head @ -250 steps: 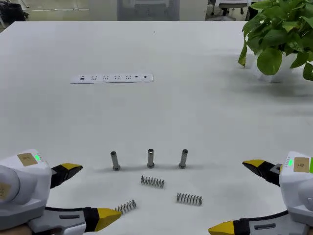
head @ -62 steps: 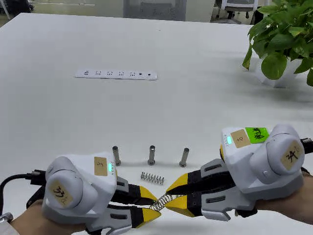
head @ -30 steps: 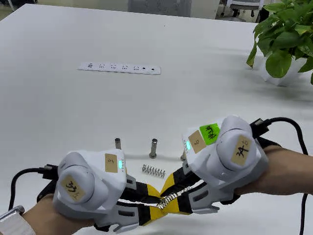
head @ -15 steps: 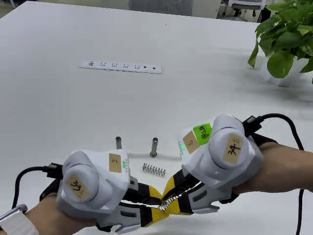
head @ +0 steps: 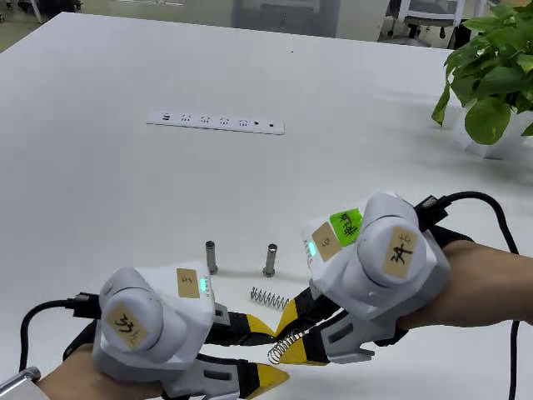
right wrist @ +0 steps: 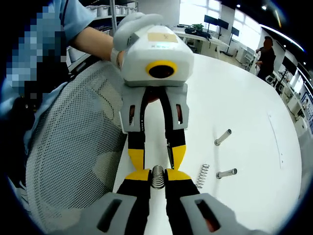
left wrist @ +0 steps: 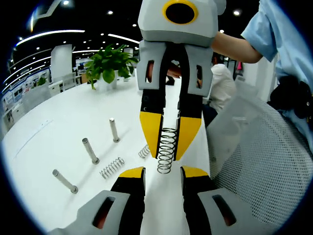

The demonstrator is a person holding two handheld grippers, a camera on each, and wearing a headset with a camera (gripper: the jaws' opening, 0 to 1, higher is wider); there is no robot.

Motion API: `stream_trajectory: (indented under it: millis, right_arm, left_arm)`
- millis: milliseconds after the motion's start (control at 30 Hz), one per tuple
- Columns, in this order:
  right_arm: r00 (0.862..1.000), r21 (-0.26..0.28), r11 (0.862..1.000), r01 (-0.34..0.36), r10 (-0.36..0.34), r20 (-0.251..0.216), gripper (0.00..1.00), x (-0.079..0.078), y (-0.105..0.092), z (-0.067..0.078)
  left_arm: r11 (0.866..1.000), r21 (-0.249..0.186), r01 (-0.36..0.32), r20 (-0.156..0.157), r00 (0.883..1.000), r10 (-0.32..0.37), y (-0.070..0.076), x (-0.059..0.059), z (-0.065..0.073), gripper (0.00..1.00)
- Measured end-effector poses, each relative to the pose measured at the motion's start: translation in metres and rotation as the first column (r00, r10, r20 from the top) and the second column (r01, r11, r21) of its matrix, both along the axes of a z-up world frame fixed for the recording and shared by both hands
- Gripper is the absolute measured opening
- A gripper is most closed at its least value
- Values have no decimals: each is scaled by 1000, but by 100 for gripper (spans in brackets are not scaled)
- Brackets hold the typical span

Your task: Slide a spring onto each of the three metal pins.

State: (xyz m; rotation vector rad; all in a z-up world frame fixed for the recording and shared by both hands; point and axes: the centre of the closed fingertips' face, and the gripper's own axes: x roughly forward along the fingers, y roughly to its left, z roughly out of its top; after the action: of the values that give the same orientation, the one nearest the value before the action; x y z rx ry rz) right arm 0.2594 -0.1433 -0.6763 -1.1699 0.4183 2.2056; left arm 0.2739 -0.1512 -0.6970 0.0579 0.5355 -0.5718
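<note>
My right gripper (head: 289,339) is shut on one end of a small steel spring (head: 286,345), held just above the white table (head: 125,192). My left gripper (head: 273,352) faces it with its jaws open around the spring's free end, apart from it. In the left gripper view the spring (left wrist: 167,148) hangs from the right gripper (left wrist: 166,147) between my own open jaws. Two upright metal pins (head: 211,256) (head: 271,259) stand behind, and the right gripper's body hides where a third stood earlier. A loose spring (head: 268,297) lies before them. The left gripper view holds three pins (left wrist: 90,150) and two loose springs (left wrist: 111,168).
A white power strip (head: 216,122) lies further back on the table. A potted plant (head: 491,83) stands at the far right. Cables trail from both grippers. A mesh chair back (left wrist: 254,147) sits by the table's near edge.
The left gripper's jaws have opened and let go of the spring, which the right gripper alone now holds. The camera has shifted a little.
</note>
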Motion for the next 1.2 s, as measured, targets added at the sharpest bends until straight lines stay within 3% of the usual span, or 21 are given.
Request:
stream_trajectory:
  millis: [300, 433, 600, 667, 767, 833, 867, 933, 1000, 1033, 1100, 1200]
  right_arm:
    - [999, 5, 1000, -26, 25, 19, 12, 4, 6, 2]
    - [999, -3, 999, -44, 44, 30, 12, 6, 8, 3]
    - [997, 4, 998, -62, 61, 38, 12, 8, 14, 6]
    - [997, 4, 998, -69, 68, 43, 12, 8, 16, 6]
    - [996, 3, 997, -78, 78, 48, 12, 9, 19, 7]
    - [995, 1, 996, -85, 85, 54, 12, 9, 21, 7]
    - [994, 1, 996, -89, 89, 59, 12, 9, 23, 7]
    - [993, 0, 995, -96, 96, 62, 12, 9, 25, 7]
    - [993, -2, 995, -102, 102, 66, 12, 9, 26, 8]
    - [992, -2, 994, -105, 105, 68, 12, 9, 27, 8]
    - [991, -5, 994, -112, 112, 70, 12, 9, 29, 8]
    - [990, -4, 992, -123, 122, 76, 12, 11, 35, 10]
  left_arm:
    - [989, -13, -149, 11, 989, 149, 32, -8, 6, 50]
    - [975, -11, -222, 25, 975, 222, 48, -12, 11, 58]
    - [940, -15, -342, 59, 938, 342, 73, -19, 16, 72]
    - [933, -24, -358, 57, 932, 359, 77, -23, 17, 74]
    - [914, -20, -405, 55, 913, 405, 88, -29, 15, 78]
    - [896, -8, -445, 49, 894, 445, 98, -34, 13, 82]
    - [872, -8, -490, 46, 871, 490, 106, -36, 11, 85]
    - [849, -43, -526, 38, 849, 528, 112, -38, 11, 94]
    - [836, -46, -547, 27, 836, 548, 117, -41, 10, 95]
    - [835, -49, -549, 36, 834, 550, 119, -42, 12, 95]
    - [816, -61, -575, 47, 815, 578, 125, -42, 15, 97]
    - [805, -64, -590, 55, 803, 593, 129, -42, 17, 98]
